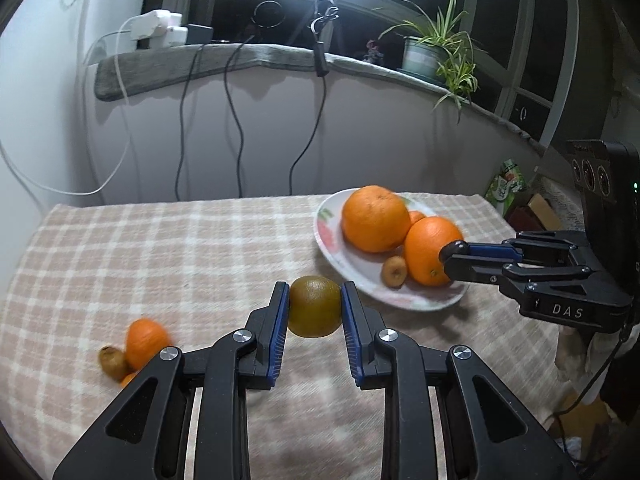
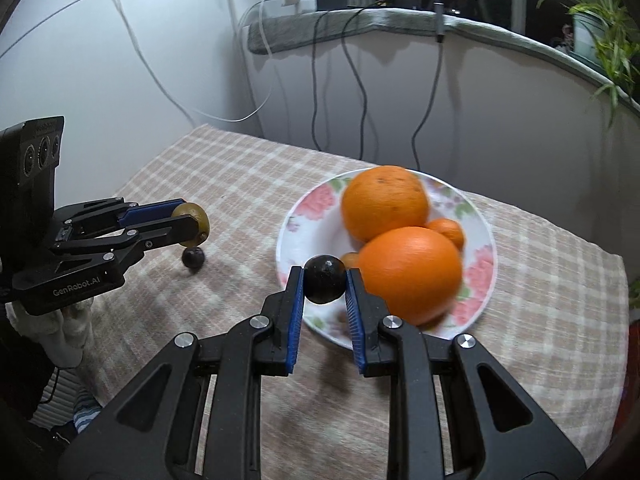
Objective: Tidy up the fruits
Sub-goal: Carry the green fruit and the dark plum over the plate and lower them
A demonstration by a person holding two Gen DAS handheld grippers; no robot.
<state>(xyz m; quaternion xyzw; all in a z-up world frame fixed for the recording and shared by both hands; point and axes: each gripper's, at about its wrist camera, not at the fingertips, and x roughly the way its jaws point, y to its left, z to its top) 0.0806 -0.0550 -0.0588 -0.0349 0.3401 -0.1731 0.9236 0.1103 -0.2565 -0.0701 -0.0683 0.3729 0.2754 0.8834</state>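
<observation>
Left gripper (image 1: 315,312): jaws pinching a green-brown fruit (image 1: 315,306) by its sides, over the checked cloth (image 1: 160,260) on the table, just beside the plate's near rim.
Right gripper (image 2: 325,285): jaws pinching a small dark round fruit (image 2: 325,279) at the plate's near edge; whether it hangs above the plate or touches it cannot be told.
Plate (image 2: 312,208): white, floral; holds two large oranges (image 2: 384,202) touching each other, a small orange (image 2: 448,232) behind them and a small brown fruit (image 1: 394,272).
Loose on cloth: a second dark fruit (image 2: 193,258) below the left gripper; an orange (image 1: 146,342) with a brown fruit (image 1: 113,362) touching it.
</observation>
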